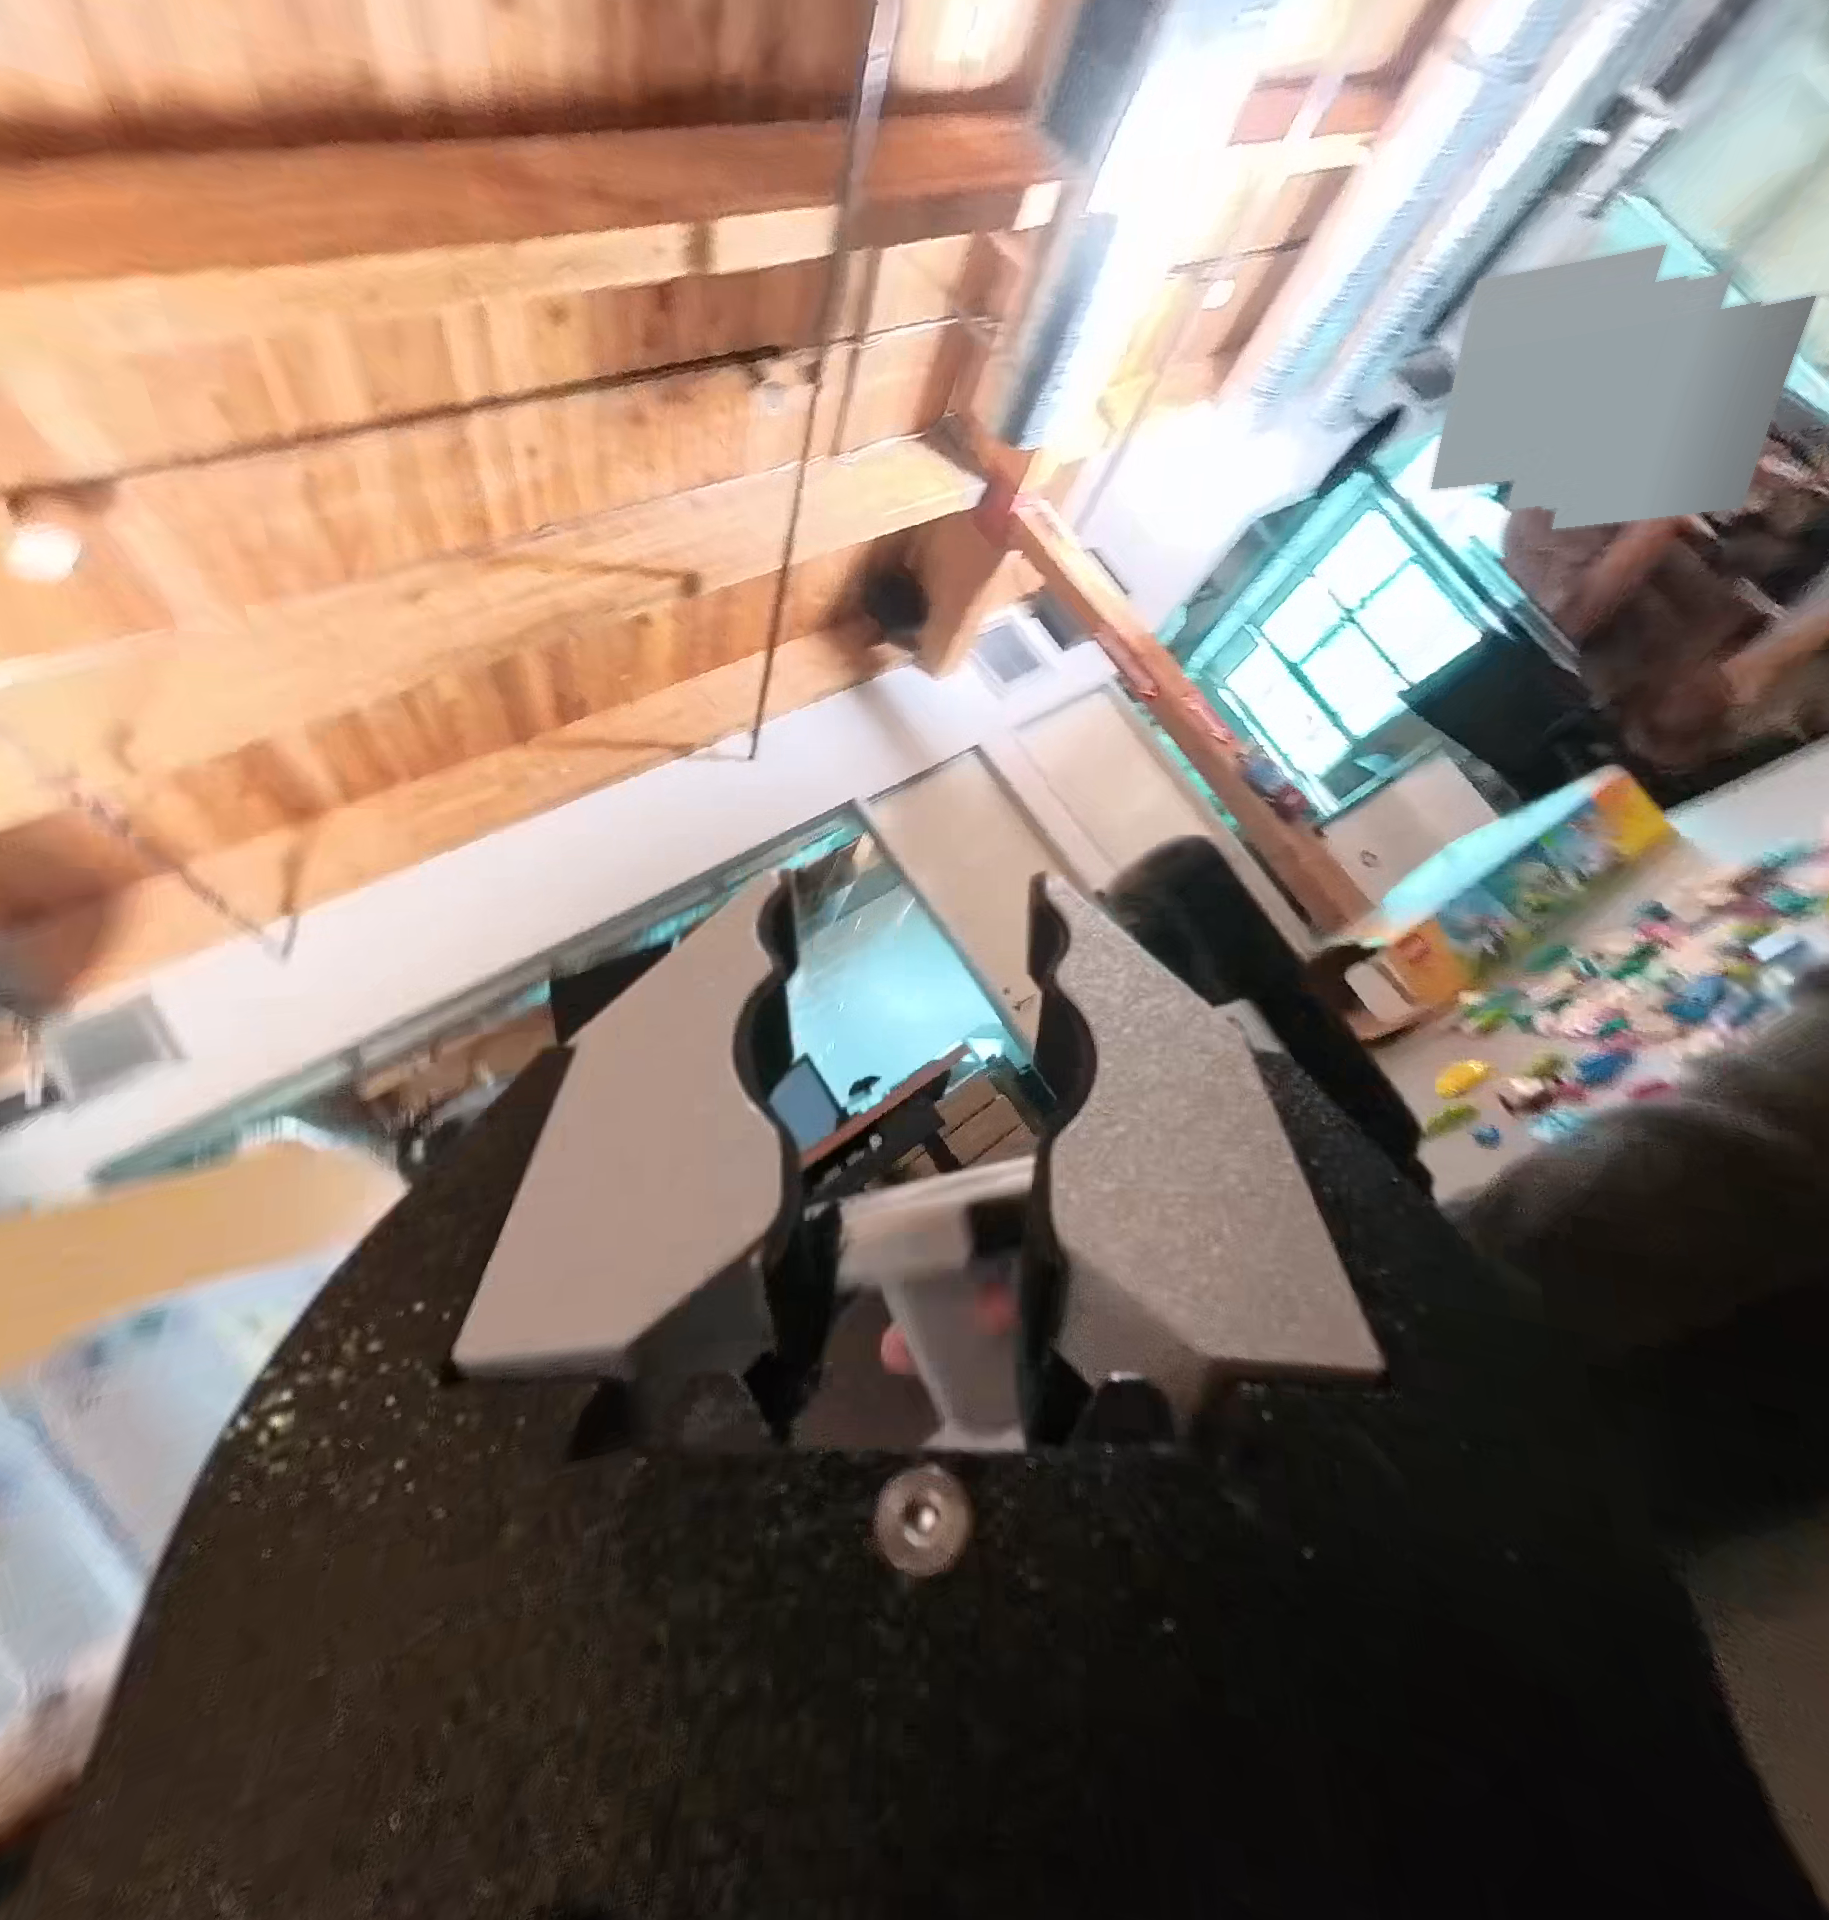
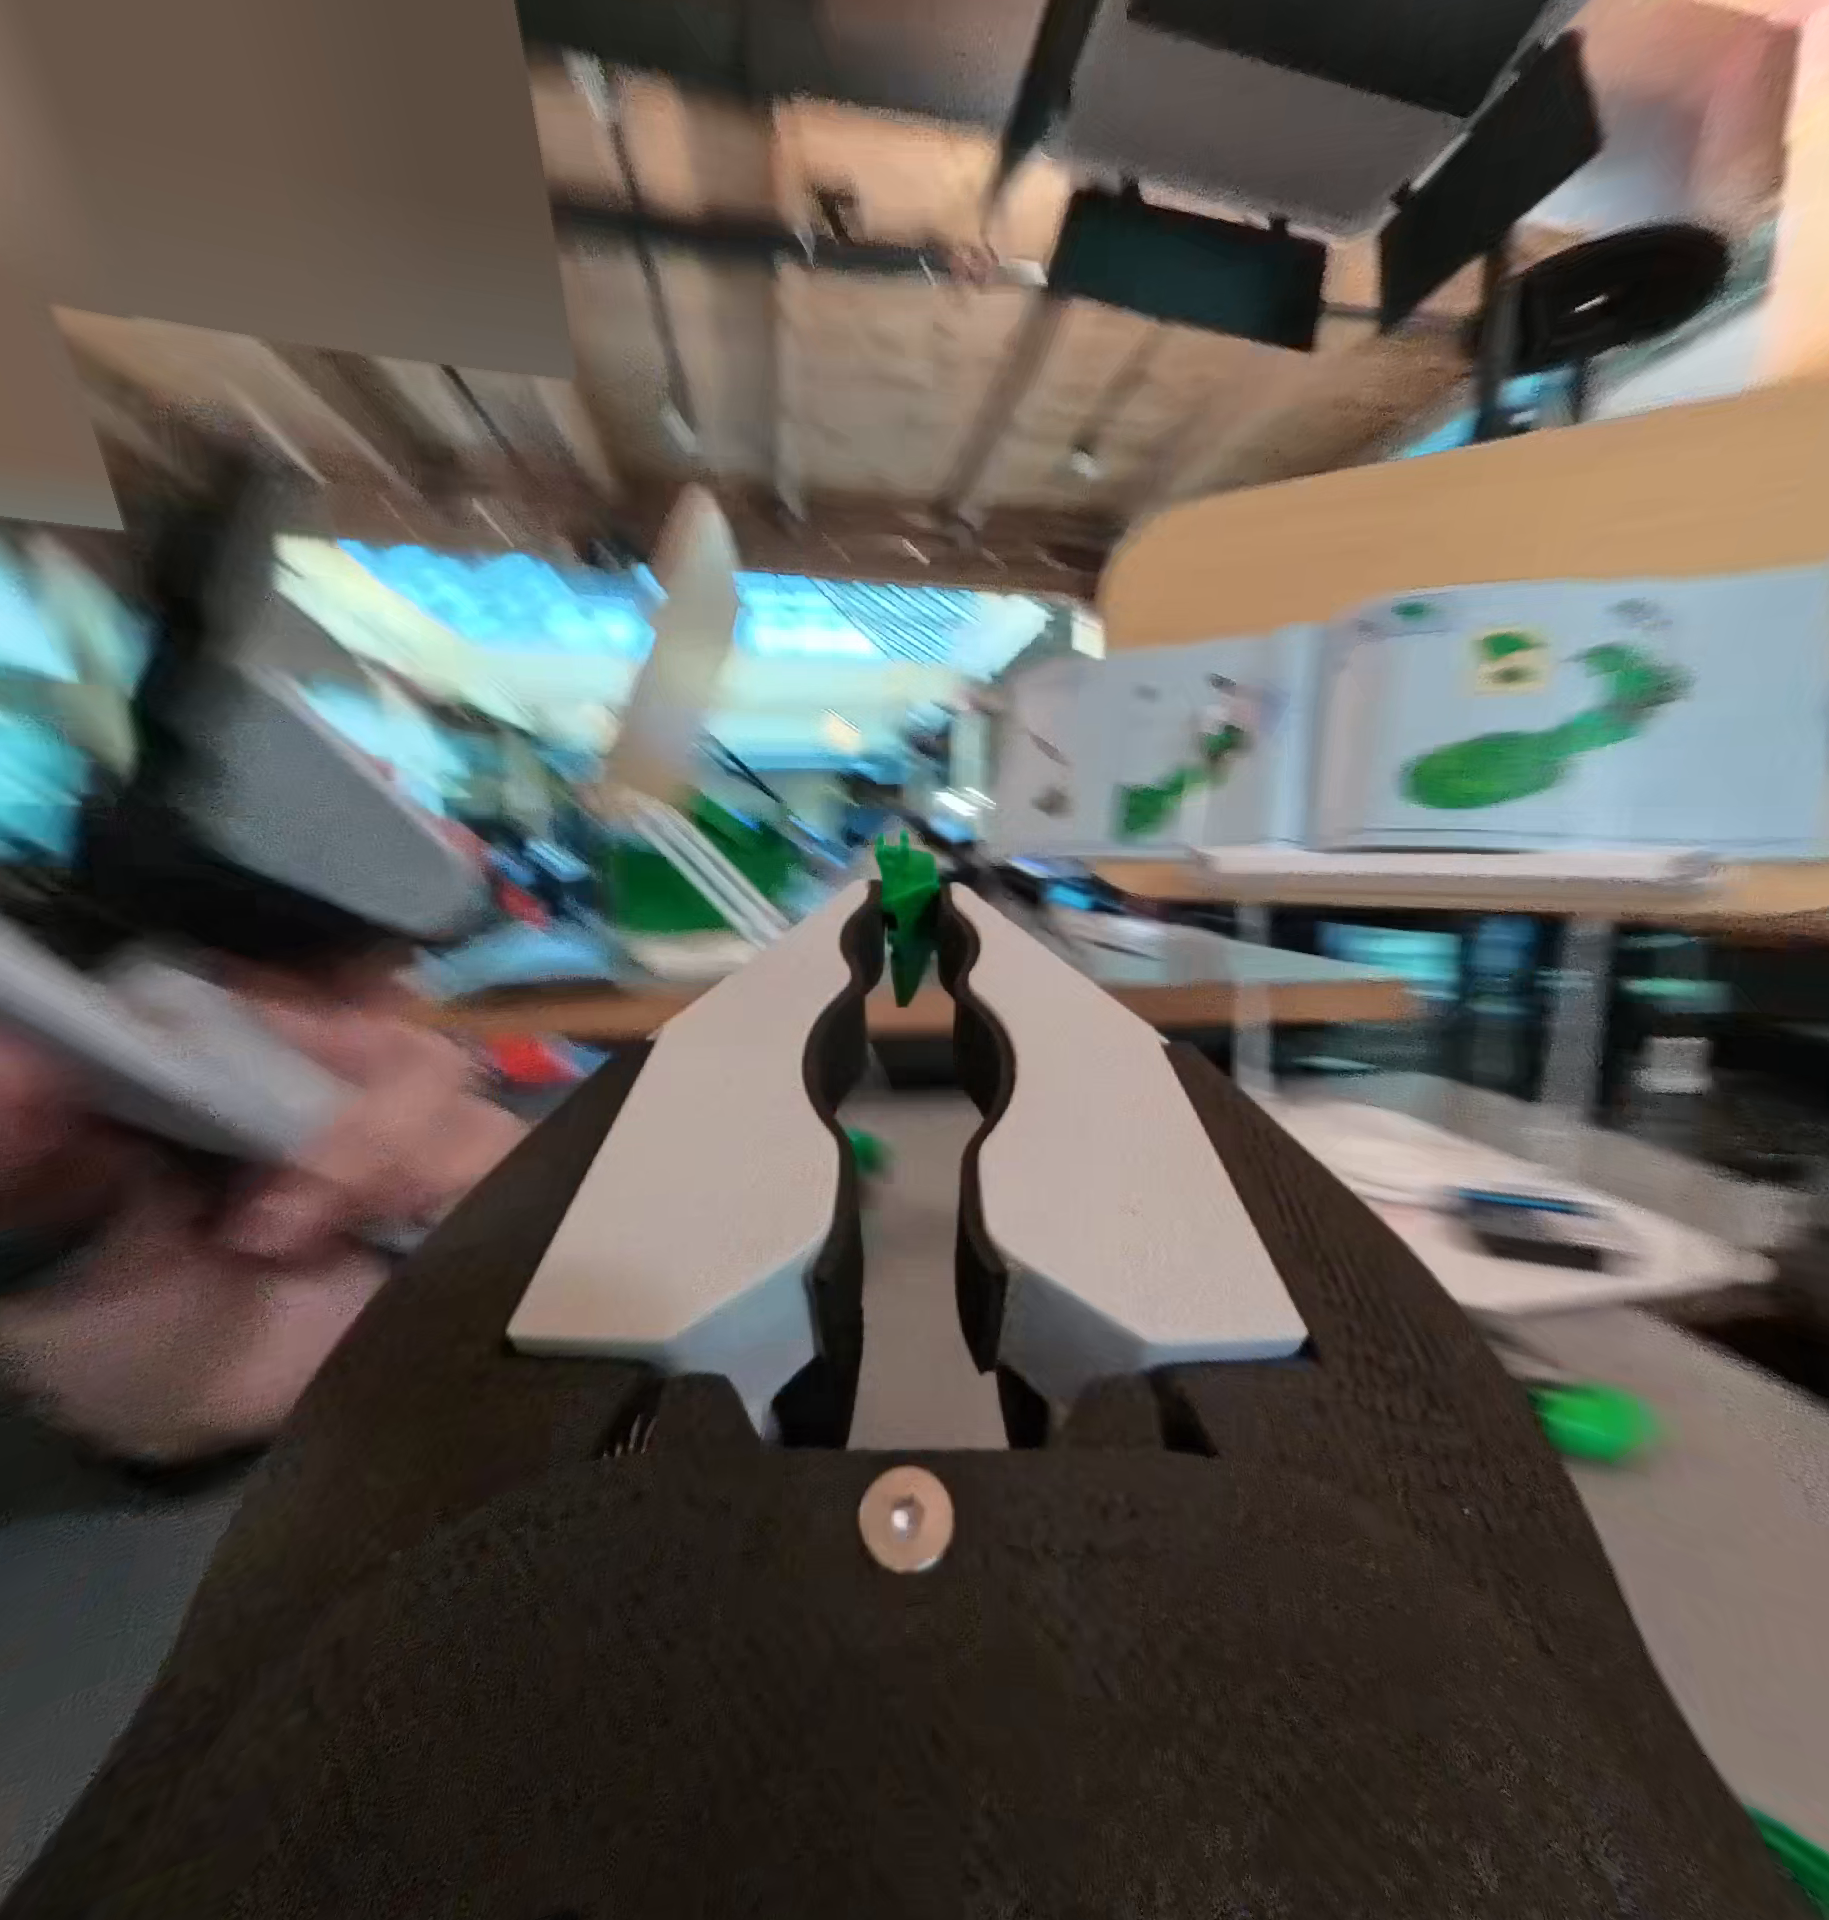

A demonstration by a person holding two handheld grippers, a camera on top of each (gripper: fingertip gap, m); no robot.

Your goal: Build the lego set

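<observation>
The right gripper (image 2: 905,899) pinches a small green lego piece (image 2: 906,914) at its fingertips, left of an open instruction booklet (image 2: 1409,727). The left gripper (image 1: 910,914), tilted toward the ceiling, stands spread and apparently empty; loose bricks (image 1: 1668,997) lie on the table beside it.

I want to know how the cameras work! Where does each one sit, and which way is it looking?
Left wrist view: sits on the left gripper, tilted up at the wooden ceiling; its open, empty fingers show, with the loose bricks far right.
Right wrist view: sits on the right gripper, looking level across the table at the open booklet; its fingers pinch a green piece, and a blurred hand shows left.
Shared: no one thing clearly shows in both.
</observation>
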